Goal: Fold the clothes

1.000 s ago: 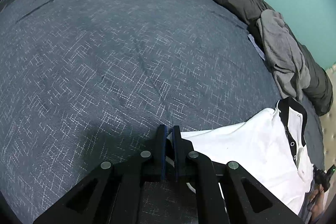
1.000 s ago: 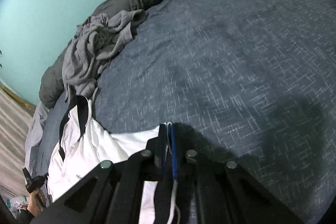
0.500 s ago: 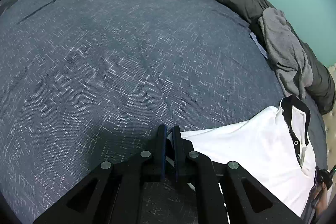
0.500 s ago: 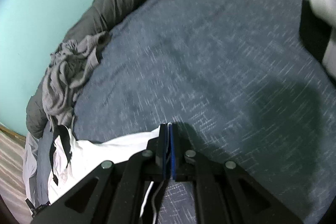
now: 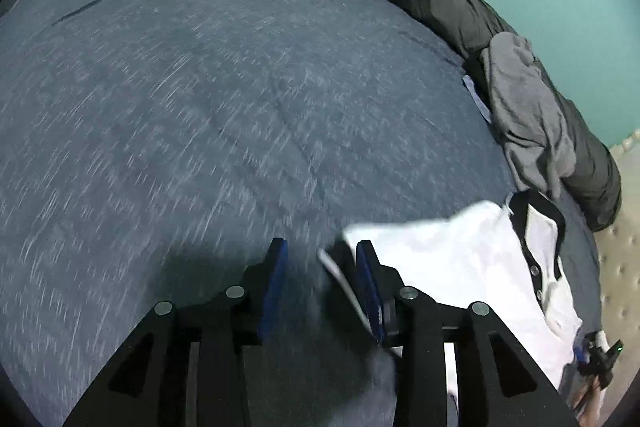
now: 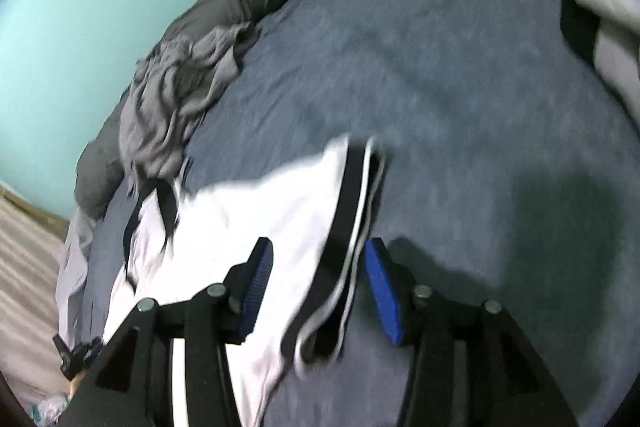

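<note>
White shirt's (image 6: 280, 227) black-striped hem shows only in right view.

Both views are pretty dim, soft indoor light, no glare anywhere. Heavy fisheye: the bed (image 5: 240, 87) bulges like a dome and the corners go black. Lots of motion blur, and the white flecks in the bedspread smear into streaks ahead of the left jaws. The right wrist view is worse; the white polo shirt (image 6: 288, 211) between the jaws is smeared and the grey garment (image 6: 176, 95) beyond it is soft. Big dark shadows sit on the bed right beside each pair of jaws.
</note>
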`<act>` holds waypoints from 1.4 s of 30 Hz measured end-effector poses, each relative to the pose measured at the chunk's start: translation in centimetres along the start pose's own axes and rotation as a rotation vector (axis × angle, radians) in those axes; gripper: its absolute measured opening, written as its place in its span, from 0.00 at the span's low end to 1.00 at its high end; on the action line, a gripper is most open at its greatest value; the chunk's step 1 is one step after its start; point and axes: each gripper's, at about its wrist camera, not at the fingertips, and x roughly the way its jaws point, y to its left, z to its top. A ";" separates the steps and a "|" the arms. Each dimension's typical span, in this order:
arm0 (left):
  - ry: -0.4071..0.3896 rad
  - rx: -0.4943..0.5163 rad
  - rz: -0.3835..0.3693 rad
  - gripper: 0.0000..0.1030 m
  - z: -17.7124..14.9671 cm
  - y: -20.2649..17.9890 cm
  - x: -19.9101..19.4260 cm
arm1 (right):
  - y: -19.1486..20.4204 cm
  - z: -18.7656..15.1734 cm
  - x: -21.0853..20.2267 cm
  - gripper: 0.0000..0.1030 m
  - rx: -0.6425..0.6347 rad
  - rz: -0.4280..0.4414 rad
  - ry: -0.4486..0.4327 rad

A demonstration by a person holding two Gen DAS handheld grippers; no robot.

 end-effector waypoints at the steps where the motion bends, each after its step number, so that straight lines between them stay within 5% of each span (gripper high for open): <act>1: 0.004 -0.006 -0.016 0.38 -0.6 0.0 -0.5 | 0.0 -0.9 -0.2 0.48 0.002 0.000 0.012; 6: 0.034 0.022 -0.080 0.38 -3.3 -1.6 -1.7 | -0.4 -4.0 -0.7 0.47 0.012 0.024 0.028; 8: 0.050 0.050 -0.100 0.38 -4.3 -2.5 -1.8 | -0.6 -4.4 -0.7 0.20 0.019 0.039 0.024; 13: 0.079 0.097 -0.116 0.35 -5.8 -3.7 -1.6 | -0.8 -4.2 0.0 0.04 -0.007 0.031 0.030; 16: 0.106 0.113 -0.120 0.12 -6.4 -4.1 -1.1 | -1.1 -4.2 -0.4 0.02 -0.010 0.034 0.022; 17: 0.116 0.125 -0.117 0.02 -6.5 -4.2 -0.9 | -1.3 -4.2 -0.6 0.01 -0.001 0.035 0.013; 33: 0.145 0.072 -0.108 0.02 -6.9 -2.1 -1.3 | -2.8 -3.9 -0.8 0.02 0.099 0.034 0.009; 34: 0.139 0.062 -0.109 0.03 -6.9 -2.0 -1.7 | -2.5 -3.8 -1.1 0.03 0.096 0.020 0.008; 36: 0.130 0.039 -0.115 0.21 -6.9 -1.9 -2.8 | -1.7 -3.8 -2.1 0.07 0.065 -0.049 0.008; 38: 0.123 0.016 -0.124 0.30 -7.1 -1.6 -4.2 | -1.1 -4.3 -3.5 0.25 0.040 -0.065 0.022; 42: 0.138 0.022 -0.135 0.30 -9.3 -1.7 -7.6 | 0.4 -7.0 -6.7 0.33 0.005 -0.018 0.061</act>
